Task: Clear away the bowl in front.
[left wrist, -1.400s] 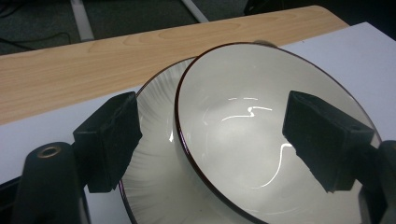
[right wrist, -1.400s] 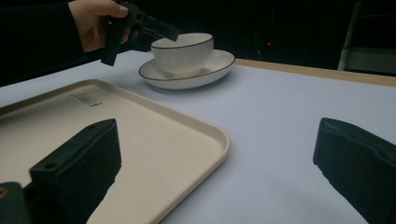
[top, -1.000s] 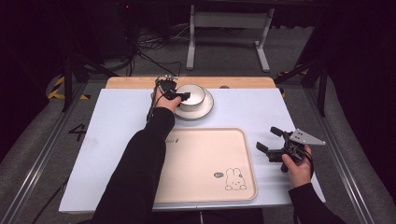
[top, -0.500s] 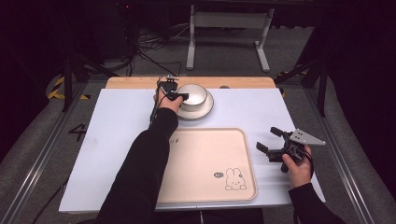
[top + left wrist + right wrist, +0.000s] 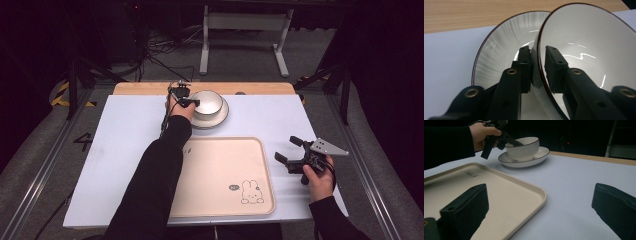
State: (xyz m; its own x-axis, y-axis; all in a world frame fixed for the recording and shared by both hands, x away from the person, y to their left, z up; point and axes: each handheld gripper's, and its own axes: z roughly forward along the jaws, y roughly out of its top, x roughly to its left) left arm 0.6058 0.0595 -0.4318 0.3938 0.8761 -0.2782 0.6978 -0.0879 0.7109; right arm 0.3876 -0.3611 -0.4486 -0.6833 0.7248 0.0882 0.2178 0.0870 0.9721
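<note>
Left hand-held gripper [image 5: 192, 102] pinching the near-left rim of the white bowl [image 5: 207, 103], one jaw inside, one outside the wall; clear in the left gripper view, where the jaws straddle the dark-edged rim of the bowl [image 5: 584, 50]. Bowl sits on the white plate [image 5: 220, 119] at the far centre of the desk [image 5: 125, 135], just beyond the beige tray [image 5: 220, 170]. In the left gripper view the bowl looks tilted against the plate [image 5: 499, 50], so probably starting to lift, though whether it's fully off the plate is hard to say. Right gripper view shows the bowl [image 5: 524, 147] close on the plate [image 5: 524, 161], base contact unclear

Right hand-held gripper [image 5: 288, 150] spread wide, holding nothing, hovering at the near right, just beside the tray's right edge. Its jaws stand well apart in the right gripper view, with the tray [image 5: 506, 192] corner between them

Progress guess: early. Grip on the bowl is done; lift and carry are left, likely to the tray, which is bare apart from its rabbit print [image 5: 251, 192]. Plate untouched; right hand idle, maybe waiting for it
</note>
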